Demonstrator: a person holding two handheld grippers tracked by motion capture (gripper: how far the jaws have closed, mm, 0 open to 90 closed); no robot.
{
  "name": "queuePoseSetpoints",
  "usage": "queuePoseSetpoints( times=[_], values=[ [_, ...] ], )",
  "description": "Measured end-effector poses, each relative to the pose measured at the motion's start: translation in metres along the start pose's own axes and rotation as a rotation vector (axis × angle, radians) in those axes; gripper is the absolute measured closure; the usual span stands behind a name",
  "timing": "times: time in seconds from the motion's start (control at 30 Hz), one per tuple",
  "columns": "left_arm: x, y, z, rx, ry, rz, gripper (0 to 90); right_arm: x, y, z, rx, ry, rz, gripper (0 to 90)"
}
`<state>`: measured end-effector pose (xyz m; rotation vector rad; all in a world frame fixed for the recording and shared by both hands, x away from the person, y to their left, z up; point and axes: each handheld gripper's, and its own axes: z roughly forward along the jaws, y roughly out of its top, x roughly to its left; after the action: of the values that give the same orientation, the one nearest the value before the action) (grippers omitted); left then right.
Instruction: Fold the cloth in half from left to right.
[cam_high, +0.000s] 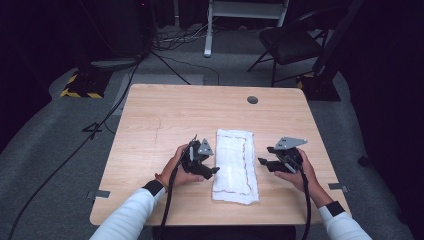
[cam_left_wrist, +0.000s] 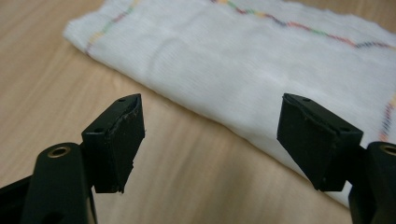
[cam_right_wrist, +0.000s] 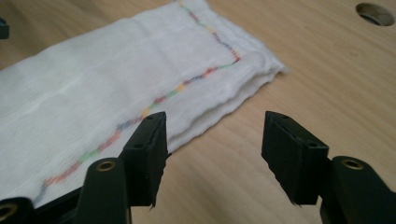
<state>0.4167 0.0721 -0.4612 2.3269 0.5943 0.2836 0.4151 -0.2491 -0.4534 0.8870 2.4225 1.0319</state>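
Near the middle of the wooden table lies a white cloth, folded into a long narrow strip whose length runs away from the person. Judging by the stacked layers along its edge, the folding looks well advanced; whether another fold is still to come, I cannot tell. The left gripper sits just beside the strip's left edge and the right gripper just beside its right edge. Both have their jaws spread with nothing between them, so neither touches the fabric. The cloth is a thin, loosely woven white fabric with a stitched line of many colours running near its border, lying flat with only slight ripples.
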Motion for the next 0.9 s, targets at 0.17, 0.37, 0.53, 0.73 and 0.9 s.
queuePoseSetpoints(
  times=[0.17,0.37,0.53,0.73,0.9],
  values=[
    [0.016,0.015,0.012,-0.022,0.052,0.01,25.1,-0.014,0.015,0.019,0.001,-0.04,-0.006,42.1],
    [0.042,0.03,0.034,-0.038,0.082,-0.039,25.8,-0.027,0.03,0.042,-0.004,-0.047,0.02,42.7],
    [0.06,0.033,0.054,-0.044,0.077,-0.106,26.1,-0.031,0.036,0.062,0.03,-0.062,0.016,42.8],
    [0.076,0.037,0.065,-0.041,0.089,-0.176,25.0,-0.042,0.043,0.08,0.04,-0.083,0.059,43.0],
    [0.089,0.036,0.072,-0.016,0.105,-0.249,24.8,-0.048,0.047,0.094,0.071,-0.089,0.098,43.2]
  ],
)
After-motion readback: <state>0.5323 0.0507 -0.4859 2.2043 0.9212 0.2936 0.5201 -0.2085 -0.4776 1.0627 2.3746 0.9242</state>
